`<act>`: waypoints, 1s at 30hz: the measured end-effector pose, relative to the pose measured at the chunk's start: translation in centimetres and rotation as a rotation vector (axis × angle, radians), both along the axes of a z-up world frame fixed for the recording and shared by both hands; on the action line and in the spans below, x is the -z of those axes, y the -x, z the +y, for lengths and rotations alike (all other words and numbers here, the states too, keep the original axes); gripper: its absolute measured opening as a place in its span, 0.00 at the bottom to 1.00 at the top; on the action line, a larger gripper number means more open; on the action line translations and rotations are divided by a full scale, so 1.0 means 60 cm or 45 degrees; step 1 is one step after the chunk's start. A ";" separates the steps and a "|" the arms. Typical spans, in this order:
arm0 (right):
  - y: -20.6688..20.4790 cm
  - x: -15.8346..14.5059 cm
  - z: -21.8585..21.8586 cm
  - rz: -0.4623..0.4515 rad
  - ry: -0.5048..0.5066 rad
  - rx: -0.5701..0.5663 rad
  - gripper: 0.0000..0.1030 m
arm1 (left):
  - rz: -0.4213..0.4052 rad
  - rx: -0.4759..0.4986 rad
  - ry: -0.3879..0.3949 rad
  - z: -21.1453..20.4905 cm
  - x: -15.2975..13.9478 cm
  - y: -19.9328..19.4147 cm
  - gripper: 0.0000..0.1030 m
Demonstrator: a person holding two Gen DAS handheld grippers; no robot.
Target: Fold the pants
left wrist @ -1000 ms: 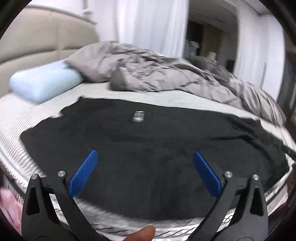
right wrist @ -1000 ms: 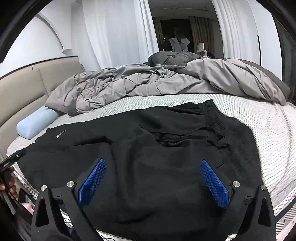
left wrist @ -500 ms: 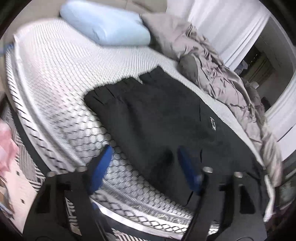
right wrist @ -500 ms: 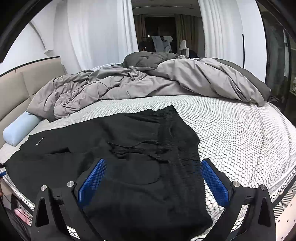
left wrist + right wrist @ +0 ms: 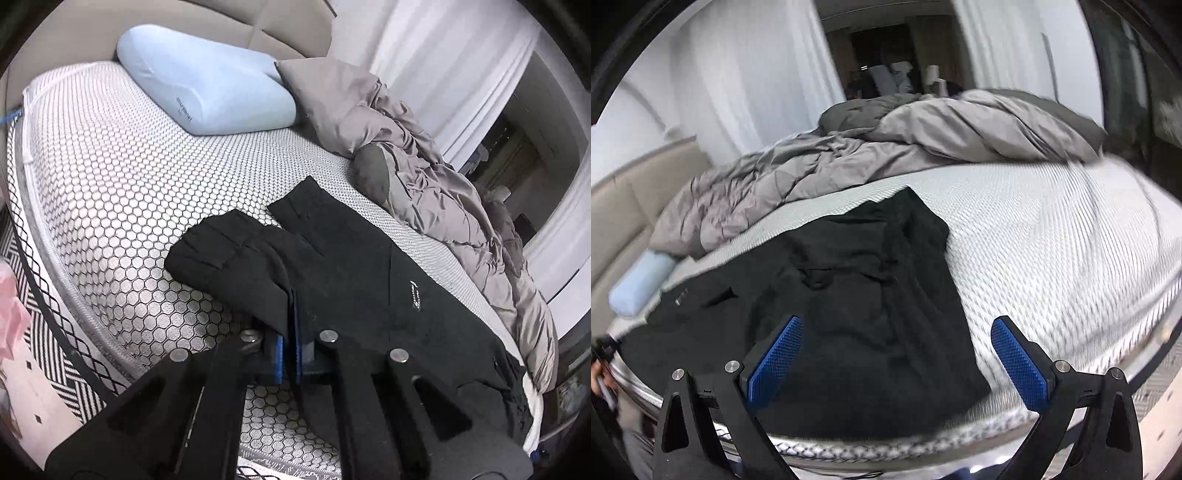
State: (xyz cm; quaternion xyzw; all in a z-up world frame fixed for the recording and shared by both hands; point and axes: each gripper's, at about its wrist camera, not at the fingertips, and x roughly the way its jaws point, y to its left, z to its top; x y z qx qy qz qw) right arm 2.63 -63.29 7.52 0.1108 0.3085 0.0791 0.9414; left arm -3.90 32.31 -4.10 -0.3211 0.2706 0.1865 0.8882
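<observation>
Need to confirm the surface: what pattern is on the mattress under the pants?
White mattress with a black honeycomb of hexagons, clearest in the left wrist view.

We see bare honeycomb-patterned white mattress [image 5: 110, 192] open toward its head edge; a pale blue foam pillow [image 5: 207, 85] and crumpled grey duvet [image 5: 849, 162] block its far edge.

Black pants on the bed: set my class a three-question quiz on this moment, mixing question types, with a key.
1. True or false: the left claw is shut on the black pants.
2. The right claw is: A open, B shut on the pants, C shut on the duvet.
3. Fill in: the pillow beside the grey duvet is light ____.

Key: 1 true; 2 A; 3 blue.
</observation>
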 end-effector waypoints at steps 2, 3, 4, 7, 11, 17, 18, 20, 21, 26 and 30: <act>0.021 0.023 -0.025 0.023 -0.137 -0.001 1.00 | 0.008 -0.003 0.001 -0.004 -0.003 -0.012 0.01; 0.033 0.035 -0.036 0.022 -0.184 0.019 1.00 | 0.014 -0.007 0.002 -0.005 -0.003 -0.012 0.01; 0.043 0.048 -0.045 0.031 -0.229 0.037 1.00 | 0.021 -0.013 0.004 -0.006 -0.003 -0.012 0.01; 0.054 0.100 -0.060 0.115 -0.462 0.003 0.98 | 0.041 -0.023 0.005 -0.030 -0.015 0.000 0.01; 0.027 0.147 -0.045 0.183 -0.580 -0.025 0.82 | 0.065 -0.028 -0.013 -0.031 -0.014 -0.017 0.01; 0.001 0.127 -0.037 0.149 -0.556 0.074 0.51 | 0.065 -0.024 -0.060 -0.040 -0.028 -0.019 0.01; 0.007 0.121 -0.037 0.134 -0.541 0.073 0.51 | 0.067 -0.022 -0.070 -0.043 -0.029 -0.015 0.01; 0.015 0.117 -0.037 0.116 -0.539 0.058 0.52 | 0.076 -0.020 -0.075 -0.044 -0.029 -0.011 0.01; 0.015 0.119 -0.039 0.108 -0.563 0.043 0.53 | 0.082 -0.019 -0.076 -0.045 -0.027 -0.013 0.01; -0.022 0.145 -0.061 0.138 -0.710 0.077 0.46 | 0.119 -0.035 -0.032 -0.036 -0.009 -0.032 0.01; -0.019 0.140 -0.076 0.135 -0.696 0.138 0.18 | 0.083 -0.005 0.000 -0.033 -0.003 -0.014 0.01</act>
